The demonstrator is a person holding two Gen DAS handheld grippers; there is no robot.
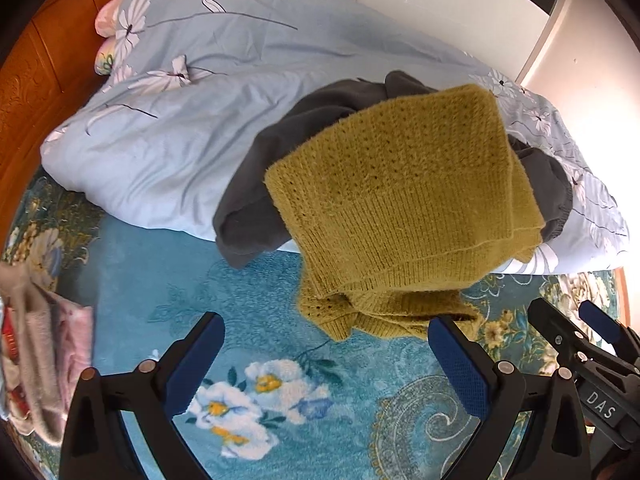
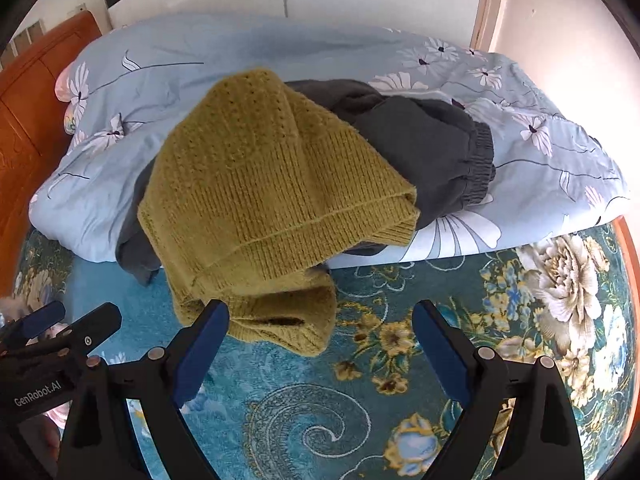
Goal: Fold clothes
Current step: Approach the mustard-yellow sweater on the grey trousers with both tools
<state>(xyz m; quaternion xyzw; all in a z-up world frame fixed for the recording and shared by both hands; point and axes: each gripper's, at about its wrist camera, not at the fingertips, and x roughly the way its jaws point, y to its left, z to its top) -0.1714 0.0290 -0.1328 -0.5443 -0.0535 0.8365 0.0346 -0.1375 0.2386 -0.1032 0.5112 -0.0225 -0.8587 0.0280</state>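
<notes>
A folded mustard-yellow knit sweater [image 1: 400, 200] [image 2: 272, 200] lies draped over a dark grey garment [image 1: 256, 184] [image 2: 424, 148] on the edge of a rolled duvet, its lower end hanging onto the blanket. My left gripper [image 1: 326, 334] stands open just short of the sweater's lower edge, nothing between its blue pads. My right gripper [image 2: 320, 320] is open too, its left pad [image 2: 204, 344] close beside the sweater's hanging cuff. Each gripper shows in the other's view: the right gripper [image 1: 572, 320] at the right edge, the left gripper [image 2: 72, 316] at the left edge.
A pale blue floral duvet [image 1: 180, 132] [image 2: 168, 56] lies bunched across the bed. A teal floral blanket [image 1: 256, 304] [image 2: 400, 380] covers the mattress. A wooden headboard [image 1: 36, 68] stands at the left. Folded pinkish clothes [image 1: 44, 344] lie at the far left.
</notes>
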